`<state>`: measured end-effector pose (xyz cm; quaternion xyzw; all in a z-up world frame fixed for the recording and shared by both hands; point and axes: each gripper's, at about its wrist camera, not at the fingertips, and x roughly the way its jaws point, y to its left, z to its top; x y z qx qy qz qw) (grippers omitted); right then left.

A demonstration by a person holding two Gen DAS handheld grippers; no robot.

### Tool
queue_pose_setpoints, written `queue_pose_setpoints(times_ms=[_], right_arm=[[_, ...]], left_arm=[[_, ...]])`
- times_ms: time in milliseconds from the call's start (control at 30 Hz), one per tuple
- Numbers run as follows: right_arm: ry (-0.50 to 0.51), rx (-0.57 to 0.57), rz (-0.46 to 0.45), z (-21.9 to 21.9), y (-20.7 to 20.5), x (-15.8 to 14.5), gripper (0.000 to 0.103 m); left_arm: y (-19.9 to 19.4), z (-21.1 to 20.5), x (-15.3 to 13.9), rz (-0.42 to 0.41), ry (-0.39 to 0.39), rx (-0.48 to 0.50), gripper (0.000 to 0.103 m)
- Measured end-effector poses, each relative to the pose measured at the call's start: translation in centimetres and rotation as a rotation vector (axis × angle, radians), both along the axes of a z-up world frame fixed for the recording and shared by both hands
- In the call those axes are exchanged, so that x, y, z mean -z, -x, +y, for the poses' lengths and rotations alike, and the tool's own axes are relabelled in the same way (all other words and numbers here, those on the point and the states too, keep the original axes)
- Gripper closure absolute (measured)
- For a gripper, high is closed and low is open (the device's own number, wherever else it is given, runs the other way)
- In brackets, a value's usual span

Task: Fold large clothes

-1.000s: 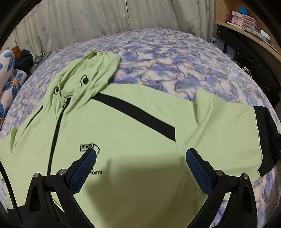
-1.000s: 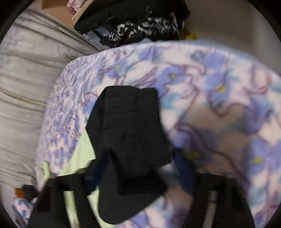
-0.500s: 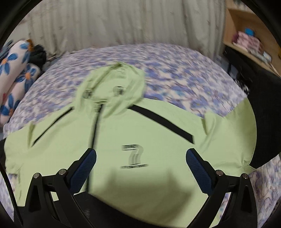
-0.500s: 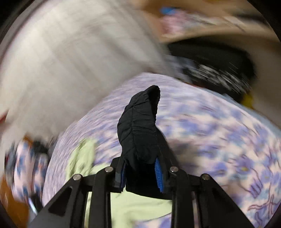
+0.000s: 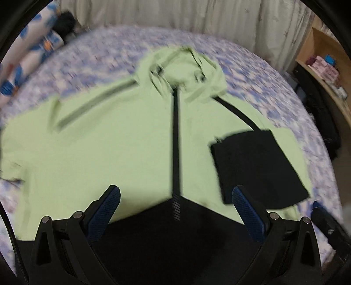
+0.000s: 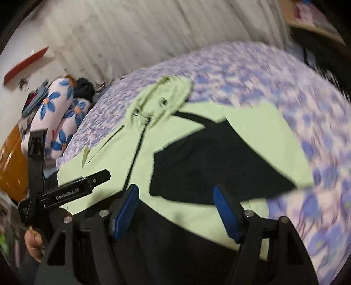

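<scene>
A light green hooded jacket [image 5: 114,149] with a black zip and black hem lies front-up on the bed; it also shows in the right wrist view [image 6: 258,122]. Its right sleeve is folded inward, so the black cuff [image 5: 258,166] rests on the chest; in the right wrist view the black cuff [image 6: 210,166] lies just beyond my fingers. My left gripper [image 5: 175,210] is open and empty above the black hem [image 5: 175,236]. My right gripper [image 6: 175,208] is open and empty over the hem. The left gripper [image 6: 72,193] shows at the left of the right wrist view.
The bed has a purple flowered cover [image 5: 252,72] that also shows in the right wrist view [image 6: 274,72]. Flowered pillows [image 6: 54,114] lie at its far left. A curtain [image 5: 175,17] hangs behind. A wooden shelf [image 5: 324,65] with boxes stands at the right.
My right gripper carried the black cuff over onto the jacket's chest and let it go; its jaws opened. My left gripper swung toward the middle of the hem and stayed open.
</scene>
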<state>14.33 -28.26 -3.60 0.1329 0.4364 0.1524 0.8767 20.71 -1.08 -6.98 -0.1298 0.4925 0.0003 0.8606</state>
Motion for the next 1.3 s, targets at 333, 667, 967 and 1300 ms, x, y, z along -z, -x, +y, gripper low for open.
queue_pose_setpoints(times_ms=[333, 667, 967, 1300], right_arm=[[-0.023, 0.091, 0.038, -4.0, 1.9, 2.6, 0.033], [-0.022, 0.102, 0.068, -4.0, 1.4, 4.8, 0.033], [0.036, 0.116, 0.03, -4.0, 2.4, 3.6, 0.033], [0.028, 0.106, -0.013, -3.4, 3.5, 1.7, 0.033]], left_arm=[[-3.3, -4.9, 4.9, 0.072, 0.22, 0.166, 0.029], [-6.9, -9.7, 6.4, 0.087, 0.106, 0.214, 0.044], [-5.8, -11.7, -0.1, -0.069, -0.06, 0.261, 0.097], [-4.0, -5.2, -10.8, -0.324, -0.234, 0.175, 0.097]])
